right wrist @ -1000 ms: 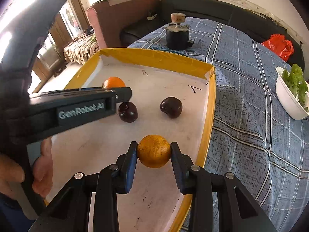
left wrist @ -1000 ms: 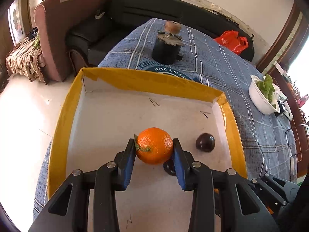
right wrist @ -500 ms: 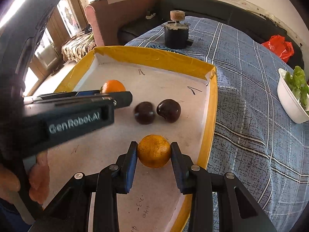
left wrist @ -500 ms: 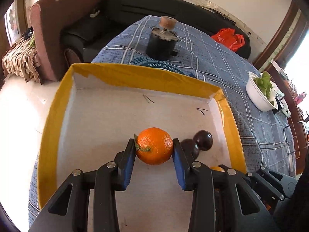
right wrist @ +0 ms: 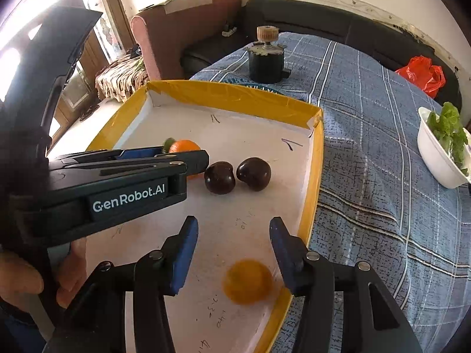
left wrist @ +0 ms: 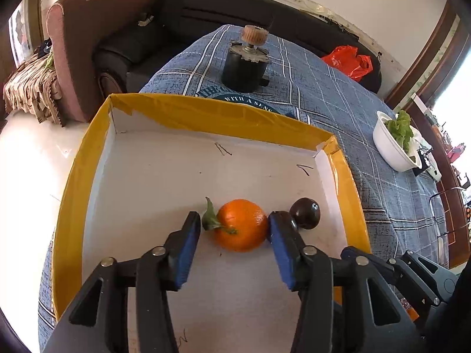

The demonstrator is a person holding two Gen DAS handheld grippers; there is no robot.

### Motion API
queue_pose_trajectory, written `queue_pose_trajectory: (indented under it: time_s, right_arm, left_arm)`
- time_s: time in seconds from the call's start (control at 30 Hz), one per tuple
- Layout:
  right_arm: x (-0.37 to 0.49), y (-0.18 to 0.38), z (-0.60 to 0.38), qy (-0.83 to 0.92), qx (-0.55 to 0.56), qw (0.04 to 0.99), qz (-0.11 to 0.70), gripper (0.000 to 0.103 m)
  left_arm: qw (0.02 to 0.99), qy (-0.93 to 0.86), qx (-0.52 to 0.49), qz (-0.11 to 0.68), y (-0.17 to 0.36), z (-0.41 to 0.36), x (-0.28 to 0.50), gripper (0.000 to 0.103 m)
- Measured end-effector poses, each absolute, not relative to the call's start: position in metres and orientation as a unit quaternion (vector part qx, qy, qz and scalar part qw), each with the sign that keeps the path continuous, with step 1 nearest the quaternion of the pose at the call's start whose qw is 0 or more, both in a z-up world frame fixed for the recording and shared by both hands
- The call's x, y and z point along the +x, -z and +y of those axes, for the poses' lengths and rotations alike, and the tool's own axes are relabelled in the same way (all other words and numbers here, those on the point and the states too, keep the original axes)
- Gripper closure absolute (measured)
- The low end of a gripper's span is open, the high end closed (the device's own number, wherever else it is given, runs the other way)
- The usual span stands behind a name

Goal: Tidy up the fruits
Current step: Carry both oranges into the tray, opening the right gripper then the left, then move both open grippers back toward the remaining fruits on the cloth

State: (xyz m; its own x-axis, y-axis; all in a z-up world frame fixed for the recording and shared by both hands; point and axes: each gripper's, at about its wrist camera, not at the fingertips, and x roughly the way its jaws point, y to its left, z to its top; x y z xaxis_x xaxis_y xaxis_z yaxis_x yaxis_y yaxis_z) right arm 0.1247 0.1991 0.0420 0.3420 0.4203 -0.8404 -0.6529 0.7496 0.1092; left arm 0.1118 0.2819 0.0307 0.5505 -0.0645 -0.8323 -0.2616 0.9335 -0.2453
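From the left wrist, the left claw [left wrist: 234,232] was opening, its blue pads [left wrist: 188,250] off the leafy orange [left wrist: 240,225], which sat on the white floor of the yellow-rimmed cardboard tray [left wrist: 88,158], dead ahead between the jaws. Two dark plums [left wrist: 306,213], smooth and glossy, lay just right of it, one partly hidden behind the right jaw.

From the right wrist, the right claw [right wrist: 232,244] was likewise opening; a second orange [right wrist: 247,285], blurred, lay free below its jaws near the tray's right rim. The plaid cloth covered the table [right wrist: 368,117]. Each round, dimpled fruit sat nearest its own claw, so backing straight out looked safest.
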Motion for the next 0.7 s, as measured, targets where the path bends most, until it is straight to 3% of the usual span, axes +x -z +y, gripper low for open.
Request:
queue_pose_trajectory:
  time_s: [0.7]
  right_arm:
    - [0.091,-0.083,0.093,-0.357,-0.005,0.817,0.453,0.047]
  left_arm:
    - [0.892,-0.016,-0.169,0.419,-0.072,0.247,0.046,0.051]
